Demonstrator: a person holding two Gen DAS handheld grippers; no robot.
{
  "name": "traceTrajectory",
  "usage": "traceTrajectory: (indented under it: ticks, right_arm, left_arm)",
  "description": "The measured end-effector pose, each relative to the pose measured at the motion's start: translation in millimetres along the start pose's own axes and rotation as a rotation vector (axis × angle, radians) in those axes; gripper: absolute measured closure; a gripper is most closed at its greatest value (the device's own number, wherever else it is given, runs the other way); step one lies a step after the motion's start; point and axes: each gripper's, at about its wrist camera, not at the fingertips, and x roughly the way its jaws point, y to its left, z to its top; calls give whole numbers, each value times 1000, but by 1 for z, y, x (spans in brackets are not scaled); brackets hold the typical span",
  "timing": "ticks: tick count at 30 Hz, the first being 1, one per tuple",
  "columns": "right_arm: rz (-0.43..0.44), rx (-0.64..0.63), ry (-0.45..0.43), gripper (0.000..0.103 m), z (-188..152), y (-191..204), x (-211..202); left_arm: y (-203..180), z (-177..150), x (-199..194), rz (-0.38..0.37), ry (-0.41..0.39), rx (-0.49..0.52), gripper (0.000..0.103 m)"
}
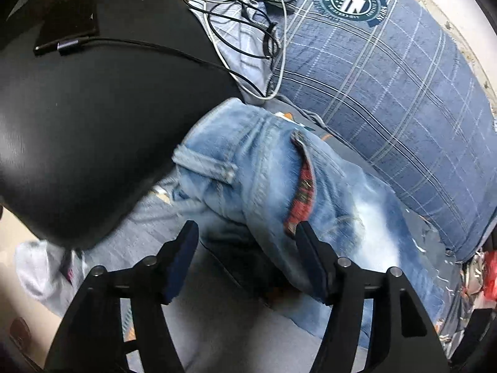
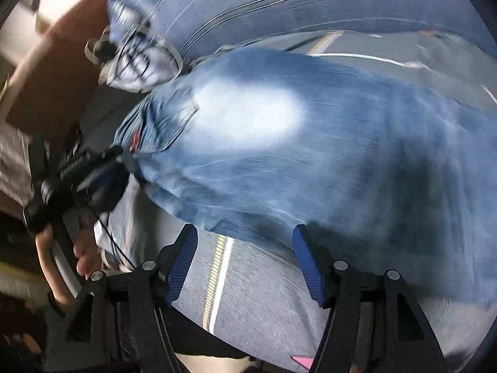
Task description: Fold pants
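Faded light-blue jeans (image 1: 264, 168) lie bunched on a grey bedsheet (image 1: 223, 320), waistband toward the top, a red plaid lining showing at the fly. My left gripper (image 1: 247, 233) is open, its fingers astride the near edge of the jeans without pinching them. In the right wrist view the jeans (image 2: 310, 155) spread across the sheet (image 2: 248, 295), blurred by motion. My right gripper (image 2: 243, 236) is open just at the jeans' near edge. The left gripper (image 2: 80, 171) and the hand holding it show at the left of that view.
A black chair back (image 1: 93, 124) with a phone (image 1: 68, 25) on it stands at the left. Tangled cables (image 1: 248, 31) and a blue plaid pillow (image 1: 388, 77) lie behind the jeans. White cloth (image 1: 40, 273) lies at the lower left.
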Motion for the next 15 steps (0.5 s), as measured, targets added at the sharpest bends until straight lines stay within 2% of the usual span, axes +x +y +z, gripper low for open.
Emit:
traceTrajectory:
  ticks: [4,10,13,15]
  right_arm:
    - [-69,103,-6,37,-12,-25,-2]
    - [-167,180,-59,37,-11,-49,-14]
    - [-130,208,-107,37,-15,-54,-32]
    - [-147,204,-166,36,-16,-56,-49]
  left_arm:
    - [-17,-11,-6,-51,5,3,37]
    - [-46,-36,-32,-94,-73,107,31]
    - [-58,-47,-38,-132,-82,164,27]
    - [-68,-53,-36,-142,-72,198,27]
